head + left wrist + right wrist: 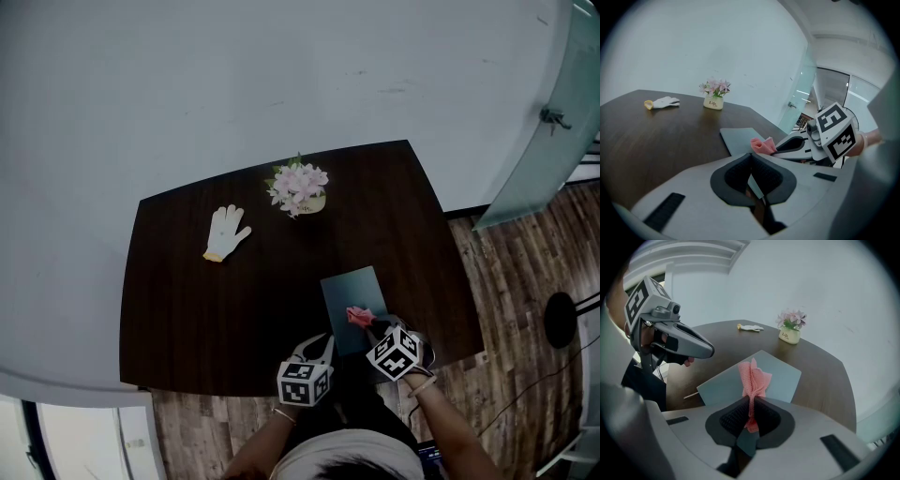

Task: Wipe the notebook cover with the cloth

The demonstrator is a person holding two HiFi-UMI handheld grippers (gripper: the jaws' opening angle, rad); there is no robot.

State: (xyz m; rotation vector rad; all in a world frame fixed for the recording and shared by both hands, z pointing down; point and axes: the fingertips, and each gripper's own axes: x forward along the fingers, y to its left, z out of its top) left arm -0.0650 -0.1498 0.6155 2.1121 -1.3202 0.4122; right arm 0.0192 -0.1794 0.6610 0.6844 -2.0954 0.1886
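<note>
A grey-blue notebook (352, 286) lies flat near the front edge of the dark wooden table (216, 309). My right gripper (368, 325) is shut on a pink cloth (359, 316), which hangs onto the notebook's near part. In the right gripper view the cloth (752, 376) rises bunched from the jaws over the notebook (780, 376). My left gripper (325, 339) is shut and holds nothing, just off the notebook's near left corner. From the right gripper view the left gripper (708, 351) is raised a little above the table.
A white glove (226, 232) lies at the table's back left. A small pot of pink flowers (298, 187) stands at the back middle. A pale wall runs behind the table, and wooden flooring (525, 272) lies to the right and front.
</note>
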